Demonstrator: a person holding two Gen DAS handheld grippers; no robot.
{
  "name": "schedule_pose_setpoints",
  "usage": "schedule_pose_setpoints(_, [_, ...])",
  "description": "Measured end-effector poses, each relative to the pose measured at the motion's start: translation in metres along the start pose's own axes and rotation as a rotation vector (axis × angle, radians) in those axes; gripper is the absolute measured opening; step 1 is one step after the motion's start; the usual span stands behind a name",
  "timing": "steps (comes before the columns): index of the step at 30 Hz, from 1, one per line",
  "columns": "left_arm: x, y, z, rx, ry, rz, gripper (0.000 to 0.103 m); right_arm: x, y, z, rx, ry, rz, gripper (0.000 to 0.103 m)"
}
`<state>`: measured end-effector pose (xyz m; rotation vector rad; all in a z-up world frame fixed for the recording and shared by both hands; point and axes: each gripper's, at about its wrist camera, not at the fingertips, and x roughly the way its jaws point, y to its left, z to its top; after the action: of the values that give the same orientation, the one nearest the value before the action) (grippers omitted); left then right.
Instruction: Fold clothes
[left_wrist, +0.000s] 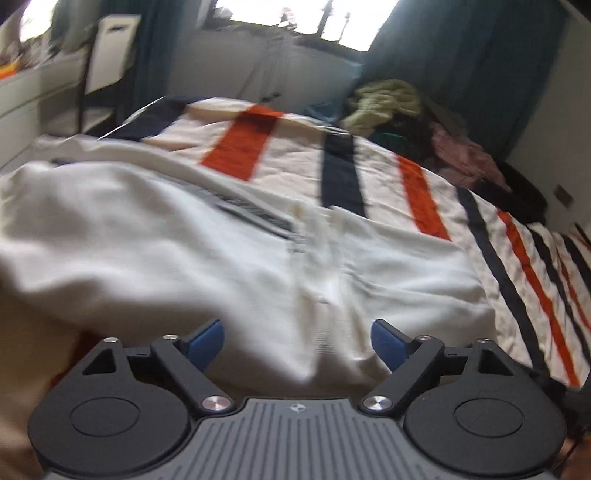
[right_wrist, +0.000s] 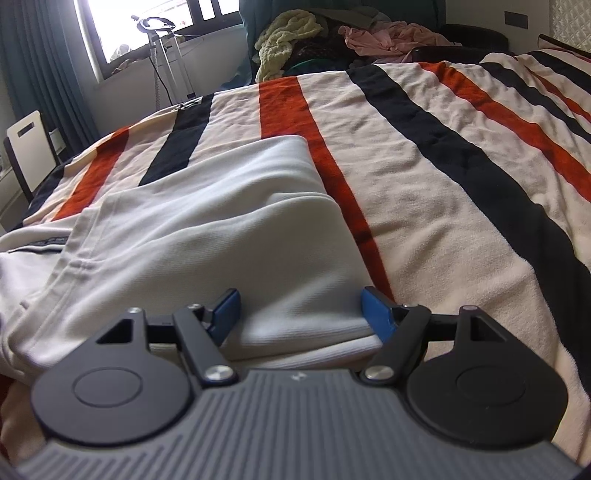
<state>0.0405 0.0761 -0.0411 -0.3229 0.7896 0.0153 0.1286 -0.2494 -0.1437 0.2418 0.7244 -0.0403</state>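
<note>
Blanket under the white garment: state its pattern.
Cream blanket with orange-red and navy stripes; clearest in the right wrist view.

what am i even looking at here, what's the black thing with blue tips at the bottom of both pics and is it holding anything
Those are two hand-held grippers; a person carries one in each hand, and each has a camera looking forward along its two blue-tipped fingers. One picture comes from the left gripper, the other from the right gripper.

Both look over a bed covered with a striped blanket in cream, orange and navy. A white garment lies spread on it, waiting to be folded. At the far end sits a pile of clothes.

The left gripper's jaws stand wide open with the white cloth just beyond them, not pinched. The right gripper's jaws are also wide, with a fold of the garment lying between the pads; it does not look clamped.
</note>
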Motion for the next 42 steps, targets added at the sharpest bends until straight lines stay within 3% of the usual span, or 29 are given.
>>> schedule_pose_setpoints(5, [-0.029, 0.065, 0.022, -0.23, -0.014, 0.103, 0.103, -0.004, -0.002, -0.001, 0.016, 0.002, 0.012, 0.075])
schedule_pose_setpoints(9, [-0.019, 0.122, 0.029, -0.547, 0.101, 0.128, 0.103, -0.007, 0.0, -0.002, 0.001, -0.002, 0.011, 0.075])
schedule_pose_setpoints(12, [-0.004, 0.158, 0.022, -0.759, 0.145, 0.146, 0.103, -0.009, 0.0, -0.004, -0.005, -0.002, 0.014, 0.074])
schedule_pose_setpoints(14, [0.002, 0.174, 0.018, -0.849, 0.133, 0.136, 0.103, -0.009, -0.001, -0.004, 0.003, -0.002, 0.019, 0.074])
schedule_pose_setpoints(17, [0.004, 0.184, 0.023, -0.89, 0.044, 0.099, 0.1, -0.009, -0.002, -0.005, 0.004, -0.002, 0.019, 0.074])
schedule_pose_setpoints(19, [0.001, 0.18, 0.035, -0.809, -0.065, 0.101, 0.086, -0.009, 0.0, -0.005, -0.002, -0.005, 0.013, 0.074])
schedule_pose_setpoints(22, [0.001, 0.173, 0.052, -0.716, -0.183, 0.119, 0.086, -0.01, 0.006, -0.005, -0.039, -0.026, -0.014, 0.074])
schedule_pose_setpoints(28, [0.027, 0.19, 0.044, -0.856, -0.12, 0.172, 0.069, -0.019, 0.016, -0.005, -0.098, -0.099, -0.005, 0.073])
schedule_pose_setpoints(30, [0.028, 0.195, 0.048, -0.853, -0.142, 0.187, 0.063, -0.02, 0.019, -0.005, -0.115, -0.103, 0.014, 0.073])
schedule_pose_setpoints(33, [0.024, 0.196, 0.057, -0.815, -0.203, 0.223, 0.044, -0.018, 0.026, -0.006, -0.16, -0.095, 0.025, 0.073])
schedule_pose_setpoints(34, [0.025, 0.193, 0.062, -0.787, -0.208, 0.229, 0.033, -0.014, 0.026, -0.008, -0.165, -0.065, 0.035, 0.073])
schedule_pose_setpoints(36, [0.023, 0.193, 0.067, -0.735, -0.224, 0.217, 0.018, -0.007, 0.026, -0.01, -0.174, -0.011, 0.053, 0.074])
schedule_pose_setpoints(38, [0.016, 0.185, 0.073, -0.652, -0.268, 0.23, 0.014, -0.003, 0.027, -0.012, -0.176, 0.003, 0.06, 0.074])
schedule_pose_setpoints(42, [-0.008, 0.128, 0.094, -0.313, -0.398, 0.31, 0.011, -0.003, 0.025, -0.01, -0.148, 0.013, 0.073, 0.075])
